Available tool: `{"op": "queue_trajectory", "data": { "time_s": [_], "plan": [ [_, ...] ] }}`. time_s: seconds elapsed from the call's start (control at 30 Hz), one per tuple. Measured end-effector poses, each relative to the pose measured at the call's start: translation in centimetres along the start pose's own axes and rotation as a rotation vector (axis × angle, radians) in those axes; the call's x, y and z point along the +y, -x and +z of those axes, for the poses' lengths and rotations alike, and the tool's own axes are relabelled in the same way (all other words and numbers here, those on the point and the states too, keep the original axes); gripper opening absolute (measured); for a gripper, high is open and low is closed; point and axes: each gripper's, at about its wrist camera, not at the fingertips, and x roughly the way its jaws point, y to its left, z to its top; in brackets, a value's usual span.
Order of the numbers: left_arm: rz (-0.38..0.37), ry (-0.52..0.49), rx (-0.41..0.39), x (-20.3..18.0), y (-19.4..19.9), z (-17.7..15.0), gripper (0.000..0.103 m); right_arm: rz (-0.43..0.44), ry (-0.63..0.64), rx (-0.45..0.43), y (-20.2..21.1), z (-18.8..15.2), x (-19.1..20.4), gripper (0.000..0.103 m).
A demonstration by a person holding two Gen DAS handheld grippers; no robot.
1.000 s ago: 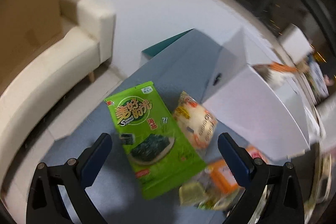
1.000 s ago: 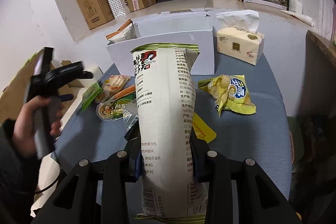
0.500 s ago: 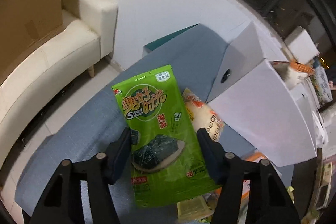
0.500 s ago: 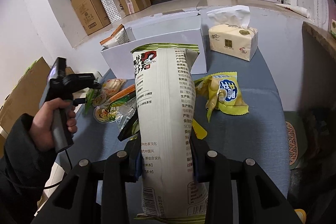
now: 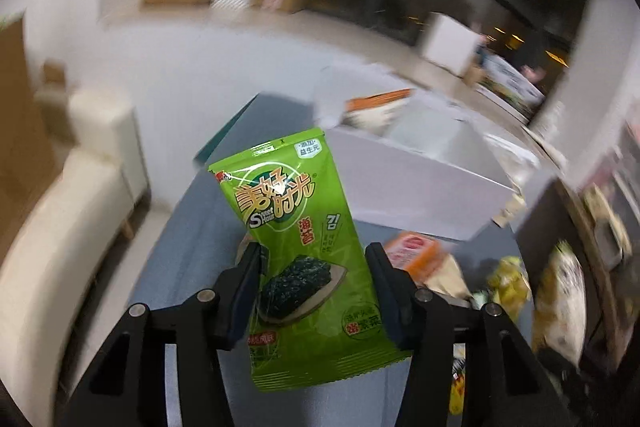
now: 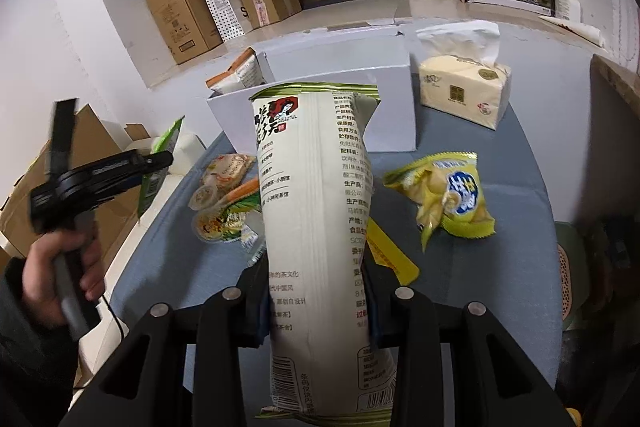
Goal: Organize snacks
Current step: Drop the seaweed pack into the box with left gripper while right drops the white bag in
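My left gripper (image 5: 314, 277) is shut on a green seaweed snack pack (image 5: 298, 235) and holds it raised above the blue table, facing the white box (image 5: 424, 183). That pack also shows edge-on in the right wrist view (image 6: 160, 163), held by the left gripper (image 6: 158, 159). My right gripper (image 6: 318, 301) is shut on a tall cream snack bag (image 6: 320, 227), upright above the table in front of the white box (image 6: 316, 95). An orange-edged packet (image 6: 232, 77) stands in the box's left end.
On the blue table (image 6: 500, 267) lie a yellow snack bag (image 6: 452, 199), a yellow strip packet (image 6: 390, 257), several small packets (image 6: 224, 203) and a tissue pack (image 6: 466, 89). A cream sofa (image 5: 60, 227) is left of the table. Cardboard boxes (image 6: 180, 13) stand by the far wall.
My left gripper closed on the green seaweed pack, lifted it off the table and swung toward the white box. My right gripper kept hold of the cream bag, nearly still.
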Motion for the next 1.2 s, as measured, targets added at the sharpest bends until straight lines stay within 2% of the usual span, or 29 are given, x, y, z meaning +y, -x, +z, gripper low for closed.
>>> {"op": "queue_trajectory", "data": {
  "time_s": [0.07, 0.2, 0.4, 0.57, 0.7, 0.83, 0.9, 0.93, 0.97, 1.0, 1.07, 1.1, 1.13, 1.2],
  "plan": [
    [-0.033, -0.094, -0.038, -1.8, 1.6, 0.5, 0.057, 0.012, -0.006, -0.006, -0.1, 0.5, 0.2, 0.039],
    [-0.143, -0.22, -0.062, -5.1, 3.6, 2.6, 0.058, 0.024, -0.041, -0.035, -0.3, 2.1, 0.1, 0.039],
    [-0.221, -0.305, -0.078, -8.7, 2.4, 7.0, 0.058, 0.014, -0.067, -0.061, -1.0, 7.1, -0.6, 0.039],
    [-0.246, -0.331, -0.089, -10.8, -1.3, 11.2, 0.058, -0.036, -0.148, -0.079, -3.6, 13.1, -2.7, 0.039],
    [-0.238, -0.348, -0.065, -12.0, -5.9, 14.4, 0.058, -0.087, -0.148, -0.073, -6.5, 17.7, -4.2, 0.039],
    [-0.211, -0.361, -0.059, -12.5, -9.0, 16.4, 0.058, -0.1, -0.157, -0.029, -9.7, 21.6, -5.5, 0.039],
    [-0.185, -0.345, -0.029, -12.4, -11.0, 17.2, 0.059, -0.129, -0.143, -0.02, -11.1, 23.1, -5.8, 0.039],
    [-0.183, -0.339, -0.017, -12.1, -11.6, 17.3, 0.061, -0.132, -0.141, -0.007, -11.8, 23.8, -5.9, 0.039],
    [-0.162, -0.334, -0.005, -12.0, -12.5, 17.4, 0.071, -0.124, -0.146, 0.01, -12.6, 24.4, -6.1, 0.039],
    [-0.149, -0.329, 0.0, -11.9, -13.3, 17.5, 0.075, -0.117, -0.157, 0.021, -13.3, 25.0, -6.3, 0.041],
    [-0.142, -0.311, 0.031, -11.8, -14.4, 17.5, 0.102, -0.085, -0.17, 0.04, -14.4, 25.6, -6.5, 0.069],
    [-0.14, -0.304, 0.046, -11.5, -14.8, 17.4, 0.103, -0.057, -0.175, 0.038, -14.7, 25.8, -6.6, 0.101],
    [-0.144, -0.3, 0.046, -11.1, -14.9, 17.2, 0.103, -0.038, -0.178, 0.013, -14.6, 25.8, -6.7, 0.103],
    [-0.139, -0.297, 0.051, -10.6, -14.9, 16.9, 0.103, -0.07, -0.176, -0.027, -14.2, 25.5, -6.5, 0.103]
  ]
}}
